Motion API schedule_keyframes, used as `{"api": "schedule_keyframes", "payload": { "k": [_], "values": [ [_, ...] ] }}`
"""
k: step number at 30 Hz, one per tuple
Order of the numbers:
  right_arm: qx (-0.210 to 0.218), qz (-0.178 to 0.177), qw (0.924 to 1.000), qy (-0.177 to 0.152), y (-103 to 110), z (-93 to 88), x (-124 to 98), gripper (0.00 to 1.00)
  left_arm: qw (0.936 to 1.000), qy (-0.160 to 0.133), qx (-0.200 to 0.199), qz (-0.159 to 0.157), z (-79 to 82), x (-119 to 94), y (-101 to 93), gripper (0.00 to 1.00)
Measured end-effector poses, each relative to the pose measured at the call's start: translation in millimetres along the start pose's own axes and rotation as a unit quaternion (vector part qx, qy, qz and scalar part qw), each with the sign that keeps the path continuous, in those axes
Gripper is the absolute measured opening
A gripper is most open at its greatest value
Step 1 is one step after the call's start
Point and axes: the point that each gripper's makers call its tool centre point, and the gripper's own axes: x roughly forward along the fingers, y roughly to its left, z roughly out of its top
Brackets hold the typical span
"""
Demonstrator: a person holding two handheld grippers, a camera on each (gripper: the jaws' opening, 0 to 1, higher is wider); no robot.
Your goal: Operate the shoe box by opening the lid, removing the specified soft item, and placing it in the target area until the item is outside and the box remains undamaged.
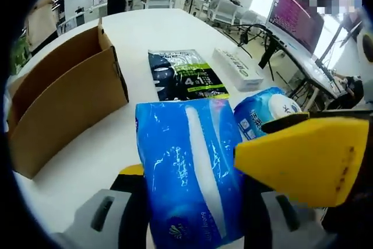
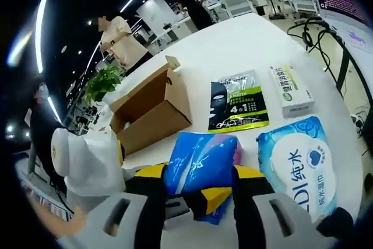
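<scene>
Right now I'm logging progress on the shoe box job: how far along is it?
Done: the cardboard box stands open and looks intact. In hand: the blue soft pack is outside it, clamped between the left gripper and the right gripper. Left: setting the pack down on the white table and letting go.

Black packet: flat on white table, right of the cardboard box.
White carton: right of it.
Wipes pack: nearer.
Monitor: far right.
Plant: far left.
</scene>
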Motion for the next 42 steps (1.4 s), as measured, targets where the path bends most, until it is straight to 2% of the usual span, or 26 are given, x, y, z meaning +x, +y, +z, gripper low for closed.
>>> {"api": "schedule_keyframes", "payload": {
  "k": [5, 9, 10, 12, 16, 17, 19, 22, 25, 31, 38, 42],
  "values": [
    [-0.004, 0.0, 0.9999, 0.016, -5.1, 0.6, 12.2, 0.42, 1.0, 0.005, 0.007, 0.001, -3.3, 1.2, -4.8, 0.66],
    [-0.013, -0.007, 0.9992, 0.037, -11.6, -4.4, 19.7, 0.39, 0.9998, 0.005, 0.01, -0.017, -6.3, 0.6, -12.0, 0.72],
    [-0.017, -0.007, 0.9991, 0.039, -12.3, -4.8, 20.1, 0.38, 0.9995, 0.003, 0.007, -0.031, -6.8, -0.4, -16.6, 0.75],
    [-0.042, -0.016, 0.9979, 0.046, -18.8, -5.3, 21.4, 0.32, 0.9992, 0.003, 0.002, -0.041, -8.2, -2.0, -20.0, 0.8],
    [-0.053, -0.02, 0.9969, 0.055, -25.3, -3.5, 23.1, 0.24, 0.9963, -0.003, -0.021, -0.084, -8.5, -7.7, -31.3, 0.89],
    [-0.056, -0.022, 0.9966, 0.057, -27.9, -2.3, 23.5, 0.23, 0.9945, -0.009, -0.03, -0.1, -7.0, -9.6, -34.2, 0.9],
    [-0.057, -0.024, 0.9962, 0.061, -31.5, -0.9, 24.0, 0.24, 0.9931, -0.012, -0.03, -0.112, -7.9, -11.6, -33.6, 0.89],
    [-0.063, -0.036, 0.9944, 0.076, -38.5, -6.6, 24.2, 0.26, 0.9895, -0.017, -0.028, -0.141, -8.0, -13.4, -39.8, 0.86],
    [-0.061, -0.038, 0.9951, 0.069, -37.9, -5.6, 22.3, 0.27, 0.9899, -0.017, -0.006, -0.141, -10.1, -12.3, -41.0, 0.86],
    [-0.071, -0.049, 0.9944, 0.061, -39.1, -7.9, 19.6, 0.27, 0.9865, -0.022, 0.006, -0.162, -6.8, -11.1, -49.3, 0.95],
    [-0.058, -0.061, 0.9946, 0.061, -43.0, -9.2, 9.8, 0.29, 0.9819, -0.029, 0.017, -0.187, -5.7, -11.4, -50.7, 0.94],
    [-0.046, -0.057, 0.9965, 0.041, -39.9, -5.0, 2.0, 0.29, 0.9801, -0.029, 0.014, -0.196, -6.6, -14.8, -45.6, 0.9]
  ]
}}
